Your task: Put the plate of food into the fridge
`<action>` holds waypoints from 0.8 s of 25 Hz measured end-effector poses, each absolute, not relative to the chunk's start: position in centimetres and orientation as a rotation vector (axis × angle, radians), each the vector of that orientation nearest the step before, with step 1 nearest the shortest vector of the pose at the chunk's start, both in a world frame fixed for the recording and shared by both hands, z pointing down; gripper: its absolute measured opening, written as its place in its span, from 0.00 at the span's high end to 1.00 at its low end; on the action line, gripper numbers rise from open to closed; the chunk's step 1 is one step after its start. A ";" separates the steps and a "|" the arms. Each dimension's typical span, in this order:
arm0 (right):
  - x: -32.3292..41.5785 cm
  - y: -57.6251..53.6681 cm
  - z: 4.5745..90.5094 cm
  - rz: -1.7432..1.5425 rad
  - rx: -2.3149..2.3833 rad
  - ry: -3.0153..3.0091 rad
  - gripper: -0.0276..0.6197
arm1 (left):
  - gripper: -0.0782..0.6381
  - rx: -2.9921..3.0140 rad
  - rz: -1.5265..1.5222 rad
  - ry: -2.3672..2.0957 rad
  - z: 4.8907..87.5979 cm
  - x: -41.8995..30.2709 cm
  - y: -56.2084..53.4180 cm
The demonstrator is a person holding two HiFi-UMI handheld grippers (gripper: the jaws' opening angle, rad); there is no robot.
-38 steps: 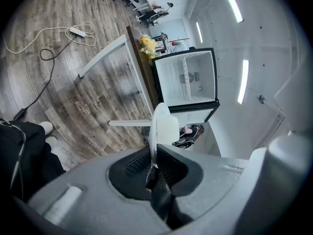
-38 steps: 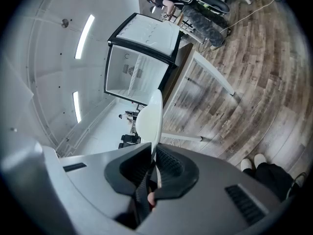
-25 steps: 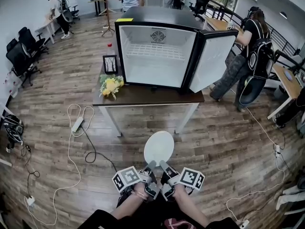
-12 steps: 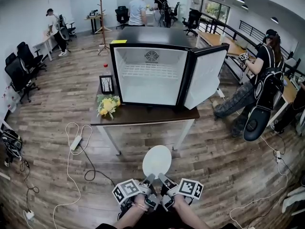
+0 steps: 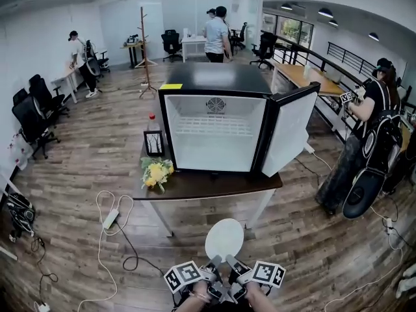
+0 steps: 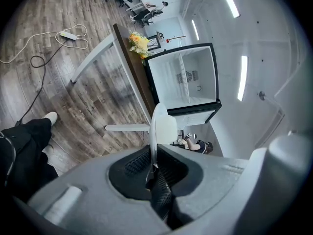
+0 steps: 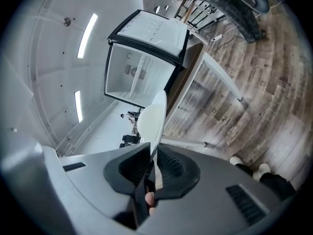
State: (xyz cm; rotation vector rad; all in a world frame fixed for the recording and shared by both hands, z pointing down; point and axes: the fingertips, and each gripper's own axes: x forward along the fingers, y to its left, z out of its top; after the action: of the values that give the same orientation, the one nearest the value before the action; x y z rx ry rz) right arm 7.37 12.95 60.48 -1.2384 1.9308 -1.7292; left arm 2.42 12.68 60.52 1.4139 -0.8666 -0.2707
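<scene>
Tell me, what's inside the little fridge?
The fridge stands open: a white wire shelf and a round fan vent on the back wall, no food. Nothing covers the inside.

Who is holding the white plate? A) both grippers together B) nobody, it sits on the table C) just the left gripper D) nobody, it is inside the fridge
A: the left gripper and the right gripper each pinch the near rim of the plate.
</scene>
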 end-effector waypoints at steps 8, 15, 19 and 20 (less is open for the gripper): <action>6.9 8.2 60.4 -1.709 -1.289 1.924 0.88 | 0.83 1.440 -0.236 -0.844 60.6 1.9 7.9; 6.3 3.3 59.2 -1.672 -1.298 1.894 0.87 | 0.83 1.469 -0.219 -0.818 59.4 1.2 2.8; 5.1 0.6 58.5 -1.668 -1.292 1.843 0.88 | 0.83 1.480 -0.217 -0.799 58.7 0.0 0.0; 4.8 0.1 58.5 -1.670 -1.294 1.834 0.88 | 0.83 1.481 -0.213 -0.794 58.6 -0.3 -0.6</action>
State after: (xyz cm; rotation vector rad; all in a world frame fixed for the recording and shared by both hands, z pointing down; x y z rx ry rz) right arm 4.76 0.08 58.48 -1.2939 1.8337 -1.6699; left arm -0.27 -0.63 58.57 1.4810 -0.7941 -0.2129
